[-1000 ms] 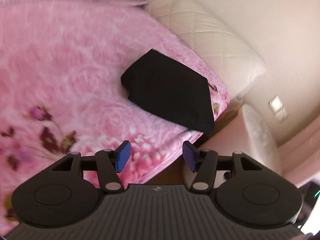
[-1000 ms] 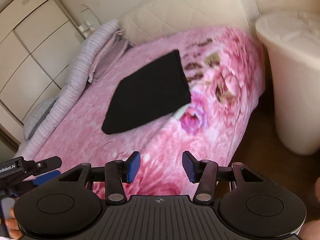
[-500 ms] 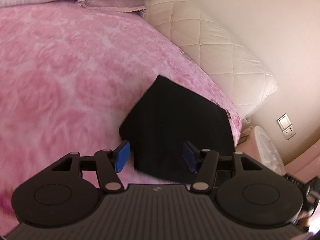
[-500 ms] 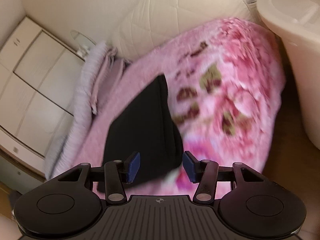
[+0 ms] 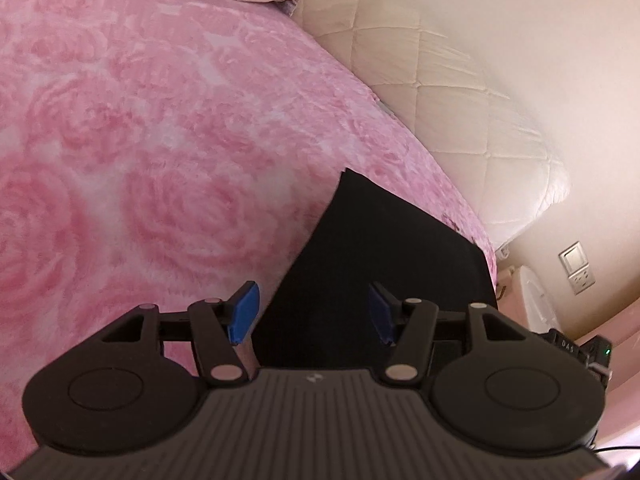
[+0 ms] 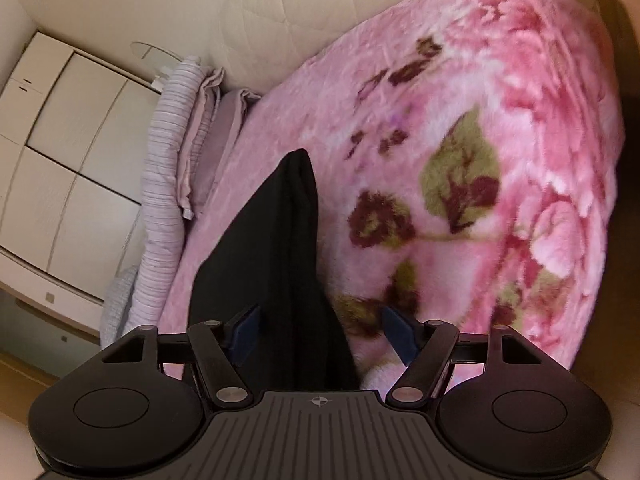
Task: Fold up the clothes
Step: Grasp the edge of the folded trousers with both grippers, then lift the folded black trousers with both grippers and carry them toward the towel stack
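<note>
A folded black garment point(image 5: 384, 256) lies flat on the pink floral blanket point(image 5: 140, 160) near the bed's corner. My left gripper point(image 5: 314, 314) is open, its blue pads either side of the garment's near edge, just above it. In the right wrist view the same garment point(image 6: 276, 260) runs away from me as a narrow dark shape. My right gripper point(image 6: 320, 338) is open, with its jaws straddling the garment's near end. Whether the pads touch the cloth cannot be told.
A quilted cream headboard point(image 5: 460, 92) stands behind the bed. Folded lilac bedding point(image 6: 172, 184) lies along the far side by white wardrobe doors point(image 6: 60, 160). The blanket point(image 6: 500, 160) drops off the bed edge at right. A wall socket point(image 5: 578, 268) is at right.
Both grippers have moved in close to the black garment, from well back to straddling its near edges. Both stayed open. The garment has not moved.
</note>
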Tool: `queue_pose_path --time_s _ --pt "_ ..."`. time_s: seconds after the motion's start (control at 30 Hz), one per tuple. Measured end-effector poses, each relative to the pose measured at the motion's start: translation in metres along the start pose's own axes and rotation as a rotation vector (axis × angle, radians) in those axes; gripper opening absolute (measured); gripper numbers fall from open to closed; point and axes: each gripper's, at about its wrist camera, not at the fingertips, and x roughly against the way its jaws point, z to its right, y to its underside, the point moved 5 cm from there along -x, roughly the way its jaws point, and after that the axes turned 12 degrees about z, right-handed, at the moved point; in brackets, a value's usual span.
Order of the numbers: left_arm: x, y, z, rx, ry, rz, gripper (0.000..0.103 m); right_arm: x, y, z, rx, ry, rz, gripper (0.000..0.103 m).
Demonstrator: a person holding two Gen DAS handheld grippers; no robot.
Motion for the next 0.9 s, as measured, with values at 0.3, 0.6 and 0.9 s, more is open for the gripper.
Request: queue_pose_path --time_s 0.3,0.6,0.9 --pt "-0.038 0.001 -0.011 0.139 0.117 -0.078 0.058 -0.014 -0.007 0.002 -0.021 -0.037 -0.020 0.070" --pt "-0.077 0.007 -0.012 0.251 0.242 -0.167 0.058 -0.037 -0.001 -0.006 -0.003 -0.067 -0.083 0.066" --pt "-0.104 0.016 0.015 0.139 0.342 -0.226 0.051 -0.065 0.003 -0.007 -0.057 -0.096 -0.169 0.053"
